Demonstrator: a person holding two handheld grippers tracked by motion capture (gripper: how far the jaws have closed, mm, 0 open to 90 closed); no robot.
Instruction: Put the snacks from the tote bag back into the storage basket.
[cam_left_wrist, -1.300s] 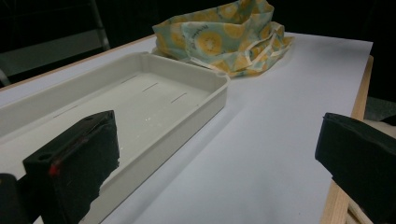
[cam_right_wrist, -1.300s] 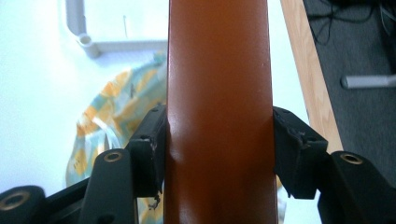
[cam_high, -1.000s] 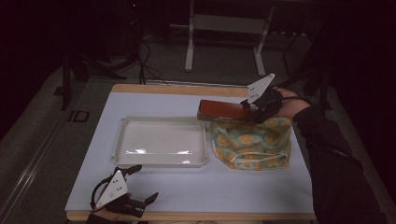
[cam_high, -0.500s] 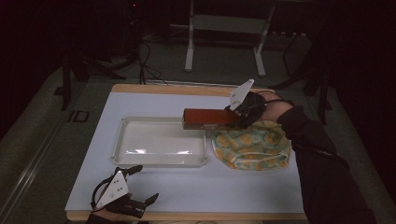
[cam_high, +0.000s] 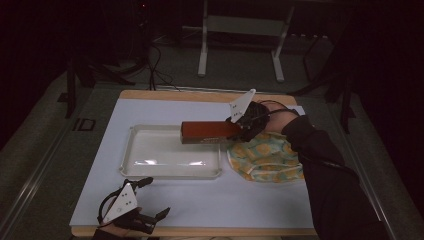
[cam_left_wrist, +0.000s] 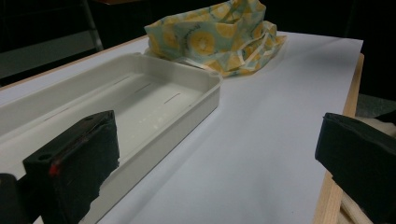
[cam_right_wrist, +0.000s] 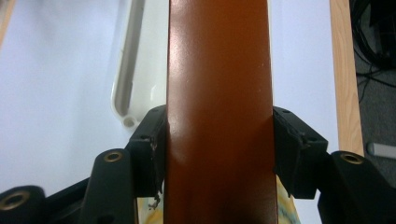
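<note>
At the table's near left corner the left gripper (cam_high: 131, 210) is resting with jaws spread wide, empty. Beyond it, the white tray (cam_high: 150, 170) is sitting mid-table. The right gripper (cam_high: 239, 128), clamping the brown box (cam_high: 207, 131), has been carrying it leftward off the patterned cloth (cam_high: 267, 157) over the tray's far right corner, probably for placing inside.

Black gripper (cam_high: 243, 128), grey 3-cornered plate (cam_high: 242, 105), dark sleeve (cam_high: 325, 170).

Open tray (cam_high: 150, 160); cloth bag (cam_high: 267, 159) just beside
</note>
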